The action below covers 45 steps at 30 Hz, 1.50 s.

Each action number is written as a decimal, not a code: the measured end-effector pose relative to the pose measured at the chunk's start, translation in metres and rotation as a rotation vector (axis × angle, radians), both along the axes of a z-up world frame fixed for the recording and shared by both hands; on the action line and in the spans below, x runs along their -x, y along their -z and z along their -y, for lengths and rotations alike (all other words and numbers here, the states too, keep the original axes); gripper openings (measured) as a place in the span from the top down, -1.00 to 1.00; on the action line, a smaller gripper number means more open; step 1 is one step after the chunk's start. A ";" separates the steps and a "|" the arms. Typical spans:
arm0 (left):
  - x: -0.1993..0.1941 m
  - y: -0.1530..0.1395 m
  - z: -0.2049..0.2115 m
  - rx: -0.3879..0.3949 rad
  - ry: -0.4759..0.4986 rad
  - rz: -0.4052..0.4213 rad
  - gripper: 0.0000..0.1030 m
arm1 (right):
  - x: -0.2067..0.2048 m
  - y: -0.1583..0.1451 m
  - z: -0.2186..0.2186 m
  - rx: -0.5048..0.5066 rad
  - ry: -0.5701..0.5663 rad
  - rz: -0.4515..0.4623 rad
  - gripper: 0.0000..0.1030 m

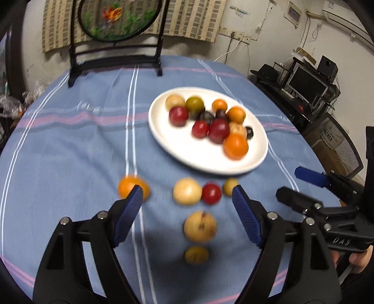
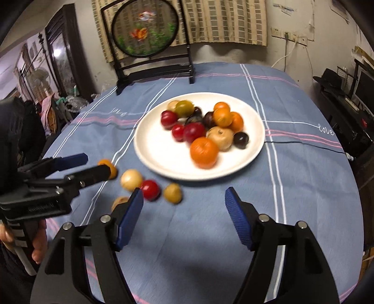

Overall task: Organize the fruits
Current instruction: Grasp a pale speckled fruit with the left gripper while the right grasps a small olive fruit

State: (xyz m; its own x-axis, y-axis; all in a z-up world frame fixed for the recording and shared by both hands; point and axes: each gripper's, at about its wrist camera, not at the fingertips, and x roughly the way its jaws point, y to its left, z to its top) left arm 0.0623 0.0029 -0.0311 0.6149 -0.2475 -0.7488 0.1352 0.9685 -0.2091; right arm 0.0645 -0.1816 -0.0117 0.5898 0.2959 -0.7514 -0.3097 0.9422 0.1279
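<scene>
A white plate [image 1: 187,156] [image 2: 163,159] holds several red, orange, dark purple and tan fruits. Loose on the blue cloth in front of it lie an orange [image 1: 131,186] [image 2: 112,168], a pale round fruit [image 1: 187,191] [image 2: 131,179], a small red fruit [image 1: 211,193] [image 2: 150,189], a small yellow fruit [image 1: 230,186] [image 2: 172,193], a tan pear-like fruit [image 1: 199,226] [image 2: 119,201] and a small olive fruit [image 1: 196,255]. My left gripper [image 1: 187,196] is open and empty above the loose fruits. My right gripper [image 2: 184,198] is open and empty, just right of them.
A black-framed round embroidered screen [image 1: 116,21] [image 2: 145,30] stands at the table's far edge. A desk with a monitor [image 1: 306,84] is off to the right. The other gripper shows at the side of each view, the right one [image 1: 303,187] and the left one [image 2: 88,167].
</scene>
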 end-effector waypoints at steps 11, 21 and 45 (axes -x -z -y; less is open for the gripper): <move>0.045 0.021 -0.021 -0.006 -0.008 -0.024 -0.62 | 0.005 0.026 -0.018 0.007 -0.053 0.016 -0.35; 0.054 0.028 -0.019 0.007 0.013 -0.045 -0.62 | -0.043 0.063 -0.038 0.085 -0.089 -0.080 0.35; -0.004 0.064 0.031 -0.071 0.040 -0.106 -0.16 | -0.002 0.038 0.017 -0.026 -0.014 -0.042 0.49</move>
